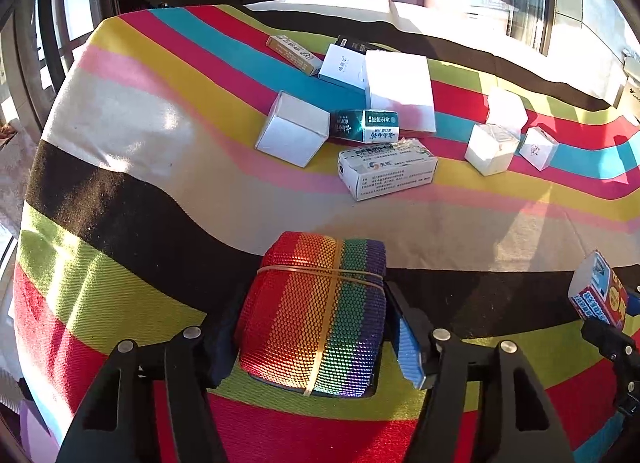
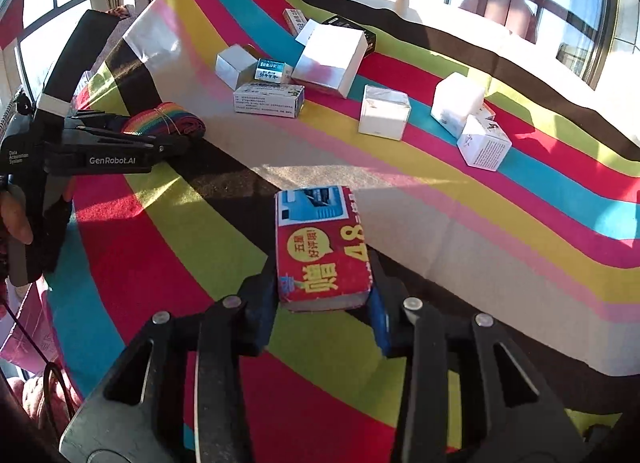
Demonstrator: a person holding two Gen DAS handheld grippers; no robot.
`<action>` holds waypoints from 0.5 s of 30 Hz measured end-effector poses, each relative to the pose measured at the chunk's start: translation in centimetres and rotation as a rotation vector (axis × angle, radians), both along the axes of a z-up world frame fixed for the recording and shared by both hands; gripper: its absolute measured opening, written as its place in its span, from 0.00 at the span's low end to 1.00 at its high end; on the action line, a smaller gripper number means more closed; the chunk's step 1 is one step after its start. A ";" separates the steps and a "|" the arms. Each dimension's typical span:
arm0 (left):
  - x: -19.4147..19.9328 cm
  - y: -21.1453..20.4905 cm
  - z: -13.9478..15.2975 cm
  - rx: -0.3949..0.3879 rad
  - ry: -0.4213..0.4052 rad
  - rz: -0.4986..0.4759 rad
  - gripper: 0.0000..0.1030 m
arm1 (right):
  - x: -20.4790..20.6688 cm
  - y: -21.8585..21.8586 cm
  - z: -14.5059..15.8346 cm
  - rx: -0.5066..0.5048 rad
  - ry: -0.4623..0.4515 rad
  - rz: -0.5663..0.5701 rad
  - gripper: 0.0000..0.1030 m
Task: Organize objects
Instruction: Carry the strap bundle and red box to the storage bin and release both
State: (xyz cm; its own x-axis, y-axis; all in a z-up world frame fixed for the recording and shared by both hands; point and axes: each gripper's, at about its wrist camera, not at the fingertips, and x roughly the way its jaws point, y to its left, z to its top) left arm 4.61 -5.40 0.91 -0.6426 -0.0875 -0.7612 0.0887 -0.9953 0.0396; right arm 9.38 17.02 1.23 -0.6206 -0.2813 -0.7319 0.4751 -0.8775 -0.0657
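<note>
A rolled rainbow strap (image 1: pixel 312 315), bound with rubber bands, sits between the fingers of my left gripper (image 1: pixel 312 303), whose pads press its two sides low over the striped cloth. From the right wrist view, the same left gripper (image 2: pixel 172 135) reaches in from the left with the strap roll (image 2: pixel 160 115) at its tips. My right gripper (image 2: pixel 324 287) is shut on a red and blue printed box (image 2: pixel 320 247), held flat above the cloth. That box (image 1: pixel 598 291) also shows at the right edge of the left wrist view.
Several small boxes lie scattered on the striped tablecloth (image 1: pixel 120 191): a large white box (image 1: pixel 400 91), a green carton (image 1: pixel 366 125), a white printed carton (image 1: pixel 388 169), white cubes (image 2: pixel 384 111). A hand (image 2: pixel 14 219) holds the left gripper. Windows stand behind the table.
</note>
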 end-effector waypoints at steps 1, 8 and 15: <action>0.0 -0.1 0.1 0.000 0.004 0.008 0.63 | 0.2 0.1 0.0 -0.002 -0.001 -0.004 0.42; 4.4 1.1 2.0 -0.009 0.081 -0.005 0.63 | 1.2 0.3 0.7 -0.028 -0.003 -0.019 0.42; 10.7 3.5 2.3 -0.065 0.104 -0.052 0.63 | 2.4 0.3 1.1 -0.054 -0.016 -0.002 0.42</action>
State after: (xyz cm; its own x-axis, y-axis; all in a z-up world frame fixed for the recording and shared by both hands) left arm 15.33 -1.90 3.22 -0.7226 -0.0990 -0.6841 0.0441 -0.9943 0.0973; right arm 11.75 17.28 2.29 -0.6097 -0.3190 -0.7255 0.4736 -0.8807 -0.0108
